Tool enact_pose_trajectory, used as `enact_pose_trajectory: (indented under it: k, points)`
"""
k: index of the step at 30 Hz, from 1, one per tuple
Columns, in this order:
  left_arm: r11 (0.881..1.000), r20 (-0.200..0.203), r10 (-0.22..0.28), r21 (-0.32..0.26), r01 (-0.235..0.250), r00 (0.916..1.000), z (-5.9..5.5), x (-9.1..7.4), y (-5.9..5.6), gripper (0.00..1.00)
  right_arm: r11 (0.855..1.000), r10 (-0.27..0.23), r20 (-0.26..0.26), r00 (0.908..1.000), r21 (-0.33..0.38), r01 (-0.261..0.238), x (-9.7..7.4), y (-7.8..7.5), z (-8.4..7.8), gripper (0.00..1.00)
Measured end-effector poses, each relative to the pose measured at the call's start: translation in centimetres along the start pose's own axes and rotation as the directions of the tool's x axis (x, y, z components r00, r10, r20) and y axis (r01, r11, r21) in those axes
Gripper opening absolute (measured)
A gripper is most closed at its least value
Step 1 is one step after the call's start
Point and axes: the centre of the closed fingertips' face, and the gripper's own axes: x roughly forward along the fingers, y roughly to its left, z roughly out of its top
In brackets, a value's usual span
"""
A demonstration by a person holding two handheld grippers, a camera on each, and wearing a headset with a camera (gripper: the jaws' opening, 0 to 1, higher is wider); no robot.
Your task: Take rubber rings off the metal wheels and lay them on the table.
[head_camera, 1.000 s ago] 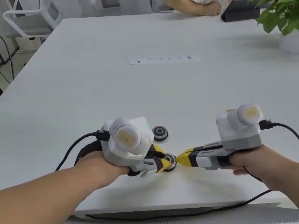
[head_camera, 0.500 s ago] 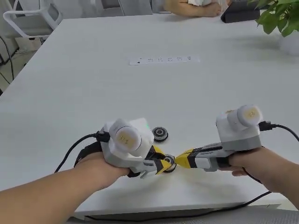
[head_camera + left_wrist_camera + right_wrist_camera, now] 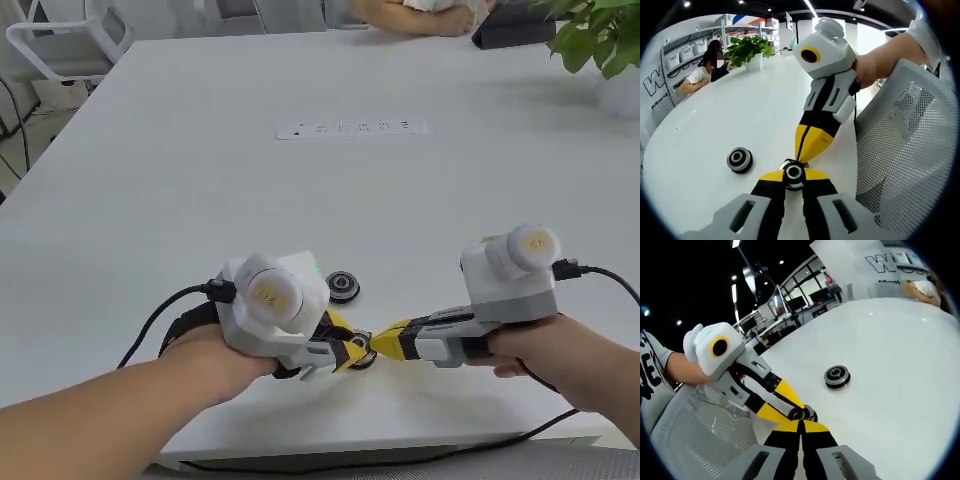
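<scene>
The left gripper (image 3: 350,352) is held low over the near edge of the white bench (image 3: 200,180). Its jaws are clenched on a small metal wheel (image 3: 362,348). In the left gripper view the two yellow tips press on this wheel (image 3: 793,173) from either side, holding it just above the bench top.

The right gripper (image 3: 385,345) points in from the other side, tip to tip with the left one. Its jaws are drawn together, and their yellow tips touch the rim of the held wheel (image 3: 806,414). I cannot tell whether any rubber is caught between them. In the left gripper view the right gripper (image 3: 804,152) comes down onto the top of the wheel. In the right gripper view the left gripper (image 3: 787,401) reaches in from the left.

A second wheel (image 3: 343,284) lies flat on the bench, just beyond the left gripper and apart from both tools. Its dark rubber ring (image 3: 730,161) is still around it. The right gripper view shows this second wheel (image 3: 837,376) lying alone on the white surface.

Further up the bench lies a white power strip (image 3: 352,127). A green plant (image 3: 598,38) stands at the far right corner, and a white chair (image 3: 60,40) stands off the far left. A person's hand (image 3: 420,15) rests at the far edge.
</scene>
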Motion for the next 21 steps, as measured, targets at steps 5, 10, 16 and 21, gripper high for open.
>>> enact_pose_trajectory:
  k: [5, 10, 16, 21]
  points:
    - [1.0, 0.0, -0.001, 0.0, 0.001, 1.0, 0.0, 0.0, 0.0, 0.07, 1.0, 0.007, 0.003, 1.0, 0.0, -0.007, 0.1, 0.2, 0.1, 0.0]
    - [1.0, -0.001, -0.002, 0.001, 0.002, 1.0, 0.0, 0.0, 0.0, 0.07, 1.0, 0.016, 0.007, 0.9998, -0.002, -0.016, 0.1, 0.4, 0.2, 0.0]
    - [1.0, -0.001, -0.003, 0.002, 0.003, 1.0, 0.0, 0.0, 0.0, 0.07, 1.0, 0.025, 0.014, 0.9996, 0.0, -0.025, 0.1, 0.6, 0.3, 0.0]
    - [1.0, 0.0, -0.003, 0.003, 0.003, 1.0, 0.0, 0.0, 0.0, 0.07, 0.998, 0.065, 0.025, 0.9975, -0.028, -0.065, 0.2, 1.5, 0.6, 0.0]
